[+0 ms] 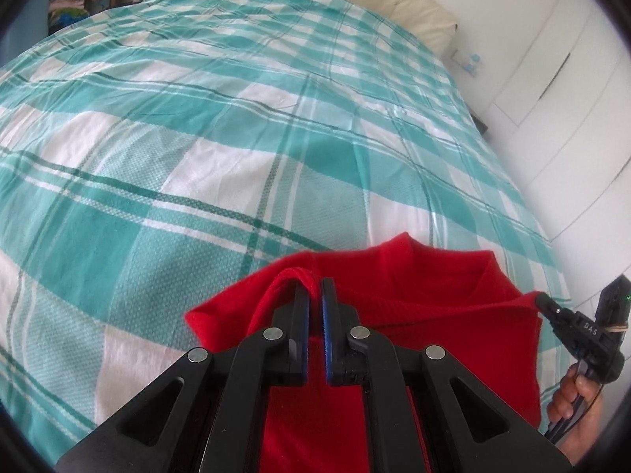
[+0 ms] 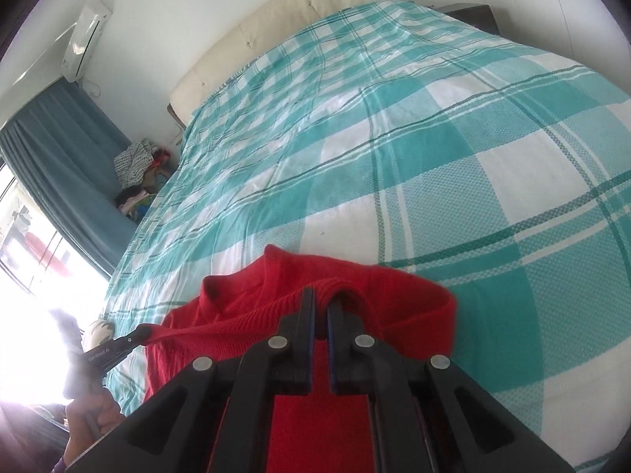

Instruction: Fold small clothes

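A small red knit garment (image 1: 414,303) hangs between both grippers above the teal-and-white checked bed cover (image 1: 205,149). My left gripper (image 1: 315,285) is shut on a folded edge of the red garment at its left corner. My right gripper (image 2: 321,295) is shut on the ribbed edge of the red garment (image 2: 244,315) at the other corner. The right gripper also shows at the right edge of the left wrist view (image 1: 546,301), pinching the cloth. The left gripper shows at the left of the right wrist view (image 2: 140,333), pinching the cloth.
The bed cover (image 2: 394,138) spreads ahead to a cream headboard (image 2: 276,12). A pile of clothes (image 2: 136,173) lies beside the bed near a blue curtain (image 2: 59,146). White wardrobe doors (image 1: 572,98) stand at the right. A bright window (image 2: 23,256) is at the left.
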Available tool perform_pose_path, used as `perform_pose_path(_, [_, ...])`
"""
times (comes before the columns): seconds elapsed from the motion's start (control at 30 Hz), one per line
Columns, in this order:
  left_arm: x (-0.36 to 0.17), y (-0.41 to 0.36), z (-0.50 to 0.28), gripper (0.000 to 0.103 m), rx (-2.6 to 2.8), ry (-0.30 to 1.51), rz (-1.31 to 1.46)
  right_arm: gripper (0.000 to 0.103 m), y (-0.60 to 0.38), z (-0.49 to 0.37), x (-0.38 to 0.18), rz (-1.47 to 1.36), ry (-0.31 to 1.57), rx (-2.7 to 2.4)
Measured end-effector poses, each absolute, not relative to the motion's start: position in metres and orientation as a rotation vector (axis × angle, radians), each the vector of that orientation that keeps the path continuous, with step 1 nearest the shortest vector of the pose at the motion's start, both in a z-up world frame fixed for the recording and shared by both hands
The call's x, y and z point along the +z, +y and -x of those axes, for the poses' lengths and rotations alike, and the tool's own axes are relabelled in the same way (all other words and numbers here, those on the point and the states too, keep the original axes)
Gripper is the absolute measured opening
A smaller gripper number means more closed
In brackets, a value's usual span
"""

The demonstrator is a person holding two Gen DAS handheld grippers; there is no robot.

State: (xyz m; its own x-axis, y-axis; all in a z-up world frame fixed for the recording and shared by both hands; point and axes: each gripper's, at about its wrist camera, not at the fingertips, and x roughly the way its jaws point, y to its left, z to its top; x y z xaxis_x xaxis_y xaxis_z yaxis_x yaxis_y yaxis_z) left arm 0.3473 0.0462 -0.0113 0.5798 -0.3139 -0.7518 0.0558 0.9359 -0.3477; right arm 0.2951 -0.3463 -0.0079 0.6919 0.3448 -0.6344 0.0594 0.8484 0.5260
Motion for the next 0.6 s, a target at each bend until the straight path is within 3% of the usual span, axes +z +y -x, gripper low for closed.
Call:
perform_pose_path(0.03, [-0.012, 0.047, -0.352, 0.013, -0.207, 0.931, 0.303, 0.005, -0.347, -0.300, -0.011, -0.556, 0.800, 0.166])
perform_pose_path(0.1, [-0.012, 0.051, -0.361, 0.046, -0.169, 0.932, 0.313, 0.005, -0.347, -0.310, -0.018, -0.581, 0.803, 0.173])
perform_pose_path(0.13, [-0.011, 0.055, -0.362, 0.069, -0.152, 0.921, 0.327, 0.005, -0.348, -0.313, -0.021, -0.592, 0.803, 0.168])
perform_pose_path(0.17, [-0.008, 0.060, -0.362, 0.076, -0.143, 0.901, 0.341, 0.009, -0.349, -0.315, -0.022, -0.602, 0.799, 0.153])
perform_pose_path(0.2, [-0.005, 0.065, -0.362, 0.076, -0.136, 0.888, 0.350, 0.015, -0.350, -0.314, -0.022, -0.607, 0.793, 0.133])
perform_pose_path(0.23, [-0.002, 0.070, -0.360, 0.076, -0.133, 0.883, 0.358, 0.032, -0.352, -0.312, -0.020, -0.613, 0.780, 0.121])
perform_pose_path(0.27, [0.001, 0.073, -0.358, 0.076, -0.136, 0.879, 0.361, 0.042, -0.353, -0.310, -0.016, -0.611, 0.765, 0.112])
perform_pose_path(0.43, [0.008, 0.082, -0.335, 0.080, -0.148, 0.877, 0.275, 0.042, -0.336, -0.287, 0.007, -0.448, 0.759, 0.159])
perform_pose_path(0.6, [-0.018, 0.076, -0.300, 0.081, -0.162, 0.974, 0.140, 0.042, -0.305, -0.250, 0.008, -0.353, 0.835, 0.379])
